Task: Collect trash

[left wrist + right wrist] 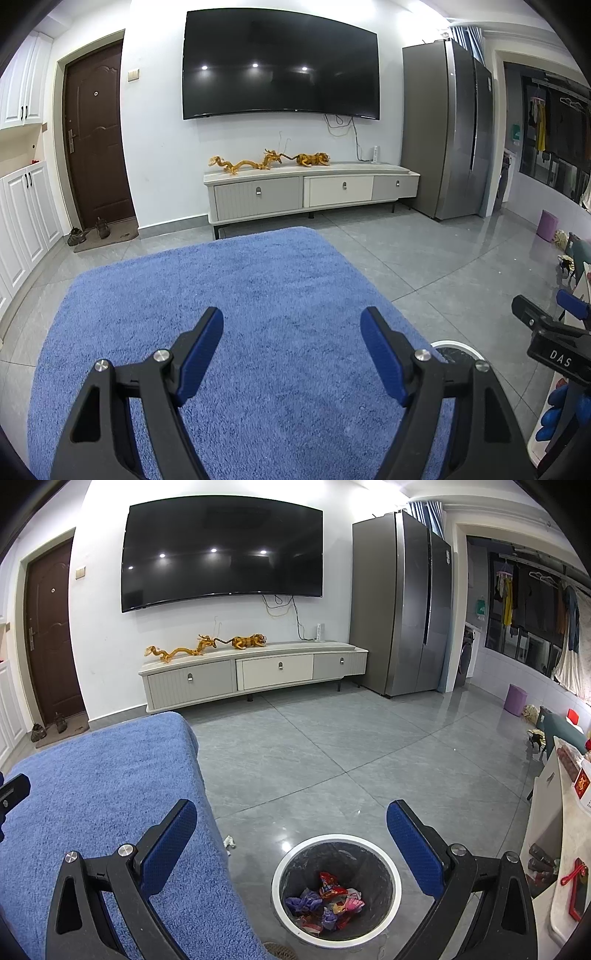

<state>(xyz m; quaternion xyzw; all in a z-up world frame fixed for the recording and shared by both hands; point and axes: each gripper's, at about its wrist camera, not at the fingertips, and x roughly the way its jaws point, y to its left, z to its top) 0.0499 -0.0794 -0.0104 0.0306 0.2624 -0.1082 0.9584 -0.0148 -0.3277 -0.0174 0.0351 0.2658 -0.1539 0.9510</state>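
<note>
A round trash bin (282,871) with a white rim and dark liner stands on the floor beside the blue-covered table (92,805). Several crumpled wrappers (330,886), red and purple, lie in its bottom. A small white scrap (229,841) lies on the floor by the table's edge. My right gripper (291,827) is open and empty, held above the bin. My left gripper (291,328) is open and empty over the blue table cover (221,280). The bin's rim (458,349) peeks out behind its right finger. The right gripper (546,325) shows at the right edge.
A TV cabinet (255,672) with toy dragons stands against the far wall under a television. A grey fridge (402,602) is at the right. A white counter (569,845) with red items runs along the right edge. Grey tile floor (332,746) lies between.
</note>
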